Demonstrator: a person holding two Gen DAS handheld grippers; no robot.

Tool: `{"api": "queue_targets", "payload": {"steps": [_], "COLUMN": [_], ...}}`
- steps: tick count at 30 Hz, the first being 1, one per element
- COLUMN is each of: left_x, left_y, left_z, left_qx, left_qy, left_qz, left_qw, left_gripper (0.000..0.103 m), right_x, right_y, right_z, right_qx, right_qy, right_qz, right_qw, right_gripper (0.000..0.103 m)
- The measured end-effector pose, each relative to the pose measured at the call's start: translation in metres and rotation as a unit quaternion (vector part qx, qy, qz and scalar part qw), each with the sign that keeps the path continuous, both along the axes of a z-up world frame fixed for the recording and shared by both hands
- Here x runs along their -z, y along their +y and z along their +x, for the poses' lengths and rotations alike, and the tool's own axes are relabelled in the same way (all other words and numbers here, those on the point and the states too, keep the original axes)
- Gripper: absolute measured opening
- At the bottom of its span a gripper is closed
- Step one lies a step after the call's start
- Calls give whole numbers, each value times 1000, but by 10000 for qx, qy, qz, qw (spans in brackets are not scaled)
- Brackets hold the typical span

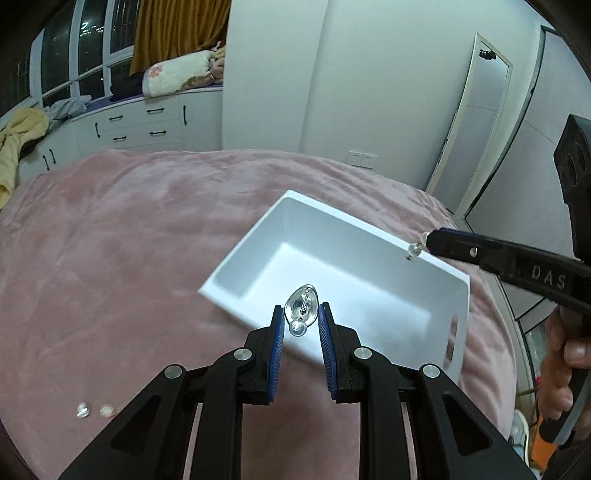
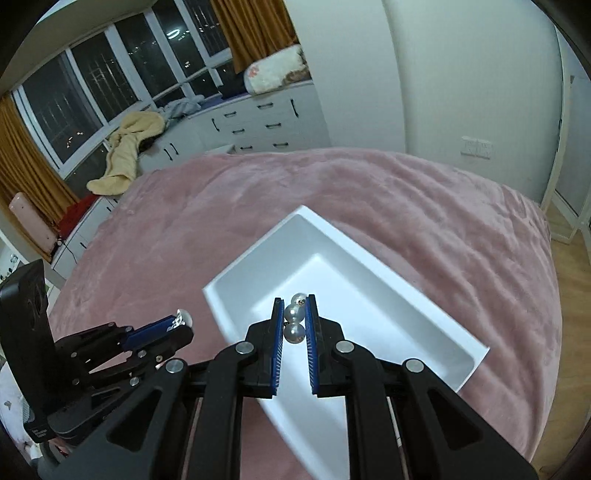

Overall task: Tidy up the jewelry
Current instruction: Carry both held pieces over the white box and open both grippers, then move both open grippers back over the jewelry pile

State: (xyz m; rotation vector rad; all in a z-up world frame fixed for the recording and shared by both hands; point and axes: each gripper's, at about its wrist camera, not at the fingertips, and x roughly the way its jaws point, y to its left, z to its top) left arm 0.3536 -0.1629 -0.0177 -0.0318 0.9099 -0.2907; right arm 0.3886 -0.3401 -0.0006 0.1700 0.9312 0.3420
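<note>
Pink blanket (image 1: 129,236) on the bed: plush, fuzzy cloth, totally matt. White tray (image 1: 258,236): smooth plastic with a soft satin sheen. Left tool (image 1: 302,314): matt black plastic, shiny metal rivets, ribbed blue rubbery pads, pinching a clear glassy earring (image 1: 302,308) with a bright sparkle. Right tool (image 2: 294,314): same build, clamped on glossy pearl earring (image 2: 294,321), slick and reflective. Wooden-looking floor (image 2: 569,280) at the right edge, smooth.

Dark windows (image 2: 74,107), ochre curtains (image 1: 177,33), white drawers (image 2: 258,125), pale walls (image 1: 369,74).
</note>
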Motion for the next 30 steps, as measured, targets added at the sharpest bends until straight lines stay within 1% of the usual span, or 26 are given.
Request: {"api": "queue_targets", "payload": {"steps": [2,6,8,11,14,16,17,18,19,20,21,22,23,24,25,26,27,28,29,30], "left_x": [11,39,53,72,88,96,97,97,95,90,85,75,66,57,44,35,23,15,4,0], "left_y": [-9,-31,-33,-40,-49,-54,-54,-53,-53,-52,-51,-49,-45,-40,-32,-26,-14,-5,8,15], "left_z": [12,37,44,55,67,73,75,76,78,78,76,72,68,63,55,49,39,32,21,15], "left_qx": [37,119,154,193,253,284,269,255,246,186,146,124,107,72,25,-3,-60,-112,-167,-173], "left_qy": [59,290,404,600,815,1000,1040,1063,1118,1103,1048,954,861,743,580,482,331,232,99,64], "left_qz": [2,159,222,306,385,370,366,342,257,204,190,159,129,125,150,166,200,229,239,239], "left_qw": [10000,9994,9988,9975,9956,9939,9935,9934,9931,9935,9942,9952,9962,9971,9982,9987,9992,9994,9995,9995], "left_gripper": [24,24,24,24,24,25,28,39,45,51,52,54,59,65,69,80,90,94,94,94], "right_x": [14,46,67,88,101,103,104,104,102,100,97,92,85,77,66,58,44,37,26,17], "right_y": [-10,-27,-29,-24,-18,-16,-15,-16,-17,-19,-20,-22,-26,-30,-32,-32,-31,-31,-27,-22], "right_z": [3,4,4,4,9,13,14,15,14,12,9,4,-1,-4,-11,-15,-22,-24,-29,-35], "right_qx": [105,221,251,208,105,64,15,-15,-35,-31,12,57,94,140,192,217,264,284,281,215], "right_qy": [90,366,579,787,941,939,945,934,896,810,725,631,496,385,223,98,-104,-210,-365,-473], "right_qz": [-60,-94,-146,-252,-328,-438,-456,-431,-411,-417,-441,-428,-360,-302,-260,-247,-252,-266,-290,-306], "right_qw": [9999,9990,9979,9964,9950,9946,9945,9947,9951,9958,9964,9971,9981,9987,9992,9994,9993,9990,9985,9982], "right_gripper": [12,12,12,12,12,13,13,16,21,36,55,57,58,64,69,81,95,99,99,98]}}
